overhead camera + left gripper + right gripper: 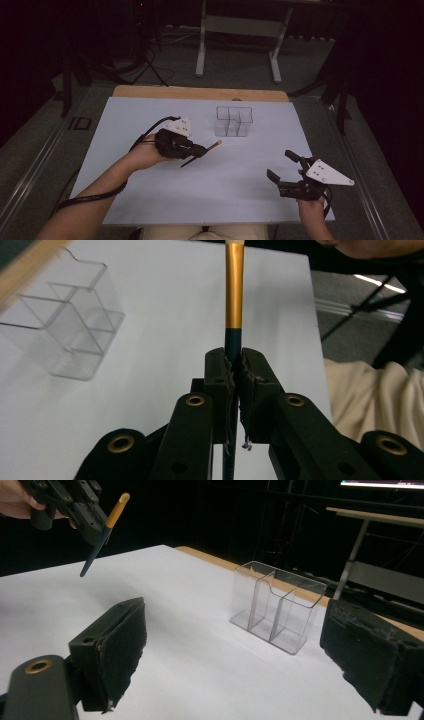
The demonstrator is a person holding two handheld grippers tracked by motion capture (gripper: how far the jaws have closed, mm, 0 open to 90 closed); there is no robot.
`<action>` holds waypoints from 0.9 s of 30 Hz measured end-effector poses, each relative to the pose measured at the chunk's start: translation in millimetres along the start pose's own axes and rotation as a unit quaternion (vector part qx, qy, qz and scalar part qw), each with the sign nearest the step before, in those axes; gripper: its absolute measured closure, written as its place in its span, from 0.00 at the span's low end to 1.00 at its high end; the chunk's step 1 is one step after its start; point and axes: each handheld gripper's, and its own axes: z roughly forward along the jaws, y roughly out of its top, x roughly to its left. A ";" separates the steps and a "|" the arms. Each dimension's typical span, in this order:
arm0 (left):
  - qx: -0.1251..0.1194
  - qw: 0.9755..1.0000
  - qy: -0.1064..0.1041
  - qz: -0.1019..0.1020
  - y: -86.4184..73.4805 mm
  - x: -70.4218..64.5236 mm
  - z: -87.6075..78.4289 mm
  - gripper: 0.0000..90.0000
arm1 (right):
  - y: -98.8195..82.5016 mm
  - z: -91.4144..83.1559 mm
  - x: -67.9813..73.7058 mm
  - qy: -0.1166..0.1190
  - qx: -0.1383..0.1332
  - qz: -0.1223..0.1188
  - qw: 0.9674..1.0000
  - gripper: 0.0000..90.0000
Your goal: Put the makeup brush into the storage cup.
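Observation:
A slim pen [214,146] with a dark blue lower shaft and a gold upper part is clamped in my left gripper [200,150], left of the table's middle. In the left gripper view the black jaws of the left gripper [234,357] are shut on the dark shaft, and the pen [234,295] runs straight ahead. The right gripper view shows the pen [107,524] tilted above the table, dark tip down. A clear plastic organizer [233,121] [65,322] [277,605] with several compartments stands upright beyond it. My right gripper [281,164] [240,645] rests open and holds nothing at the front right.
A white sheet [150,200] covers the table, with a wooden strip [200,92] along the far edge. A metal stand [240,30] and dark cables sit on the floor beyond the table. A cream-coloured garment [370,395] shows at the table's near side.

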 end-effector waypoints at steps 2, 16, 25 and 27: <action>-0.011 1.000 0.008 -0.002 -0.5 -2.1 -1.5 0.94 | 2.3 -0.4 0.3 0.004 -0.005 0.007 1.000 0.13; -0.076 0.996 0.038 -0.023 -6.0 -7.5 -13.0 0.94 | 34.9 13.6 13.6 0.053 -0.003 0.011 0.999 0.13; -0.113 0.992 0.050 -0.030 -3.6 -11.6 -13.9 0.94 | 53.9 38.7 22.9 0.103 -0.005 0.045 0.994 0.13; -0.118 0.991 0.054 -0.031 -3.2 -12.5 -13.9 0.94 | 55.0 41.2 25.2 0.108 -0.007 0.044 0.993 0.13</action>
